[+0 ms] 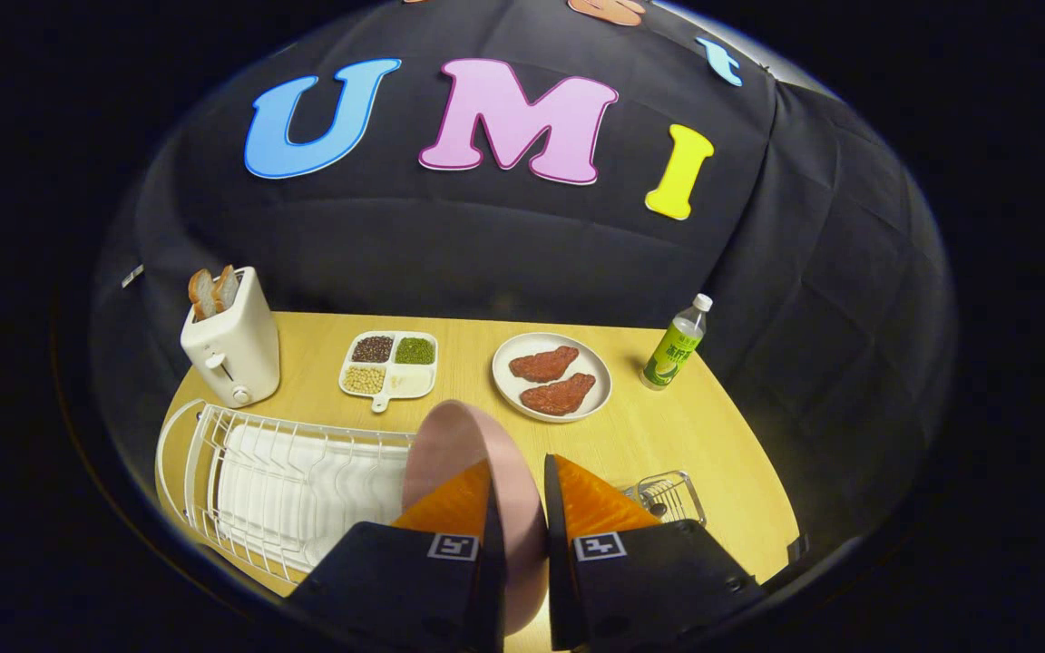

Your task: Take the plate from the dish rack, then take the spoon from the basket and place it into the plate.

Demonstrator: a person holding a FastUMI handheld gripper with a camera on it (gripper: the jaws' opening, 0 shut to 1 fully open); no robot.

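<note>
Clamped between the two fingers at the bottom centre of the frame is a pink plate (477, 453), held on edge so its round face rises above the fingertips and its lower rim drops out of sight between the finger bodies. Both fingers press on it, one on each face; the gripper (519, 481) is closed on the plate's edge, and the plate hangs clear of the wooden table (722, 453).

Just left of the fingers, in the lower left of the frame, stands a white wire dish rack (241, 453) with a white ribbed drip tray (305, 494) inside it; the plate's left rim overlaps the rack's right end in the view. Just right of the fingers, partly hidden behind the right finger, sits a small wire basket (672, 494); something dark lies in it, too small to make out as a spoon.

Beyond the fingers, mid-frame, a white four-compartment dish (391, 365) holds dark beans, green beans, pale beans and one plain white section. To its right, a round white plate (551, 376) carries two reddish-brown meat-like pieces, lying side by side.

At the left, behind the rack, a cream toaster (230, 345) stands upright with two slices of bread (213, 290) sticking out of its top. At the far right of the table, near its back edge, a clear bottle (677, 345) with a white cap and a green-yellow label stands upright.
</note>
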